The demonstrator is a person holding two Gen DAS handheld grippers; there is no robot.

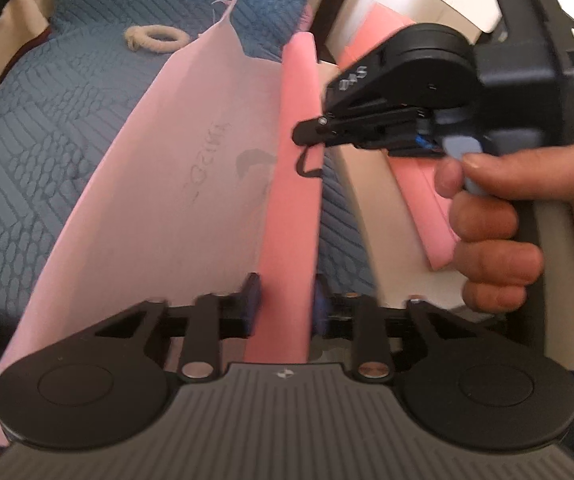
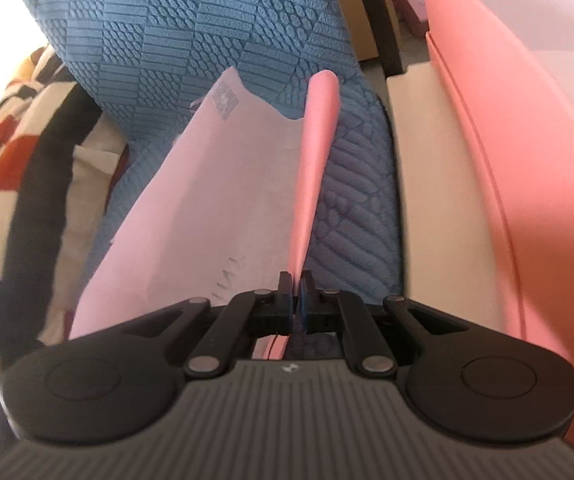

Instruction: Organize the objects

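Right gripper [image 2: 295, 294] clamped on pink envelope [image 2: 207, 184], left gripper [image 1: 285, 300] parted around its fold, handwriting blurred, unreadable

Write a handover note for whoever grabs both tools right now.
Right tool: shut on the folded edge of the pink bag.
Left tool: the same folded edge runs between its pads; it is unclear whether they press on it.
Things: the bag is held over the blue quilt. A rope ring lies on the quilt, and other flat pink items sit to the right.
Done: bag gripped.
Left: put it away, probably with the other pink items.
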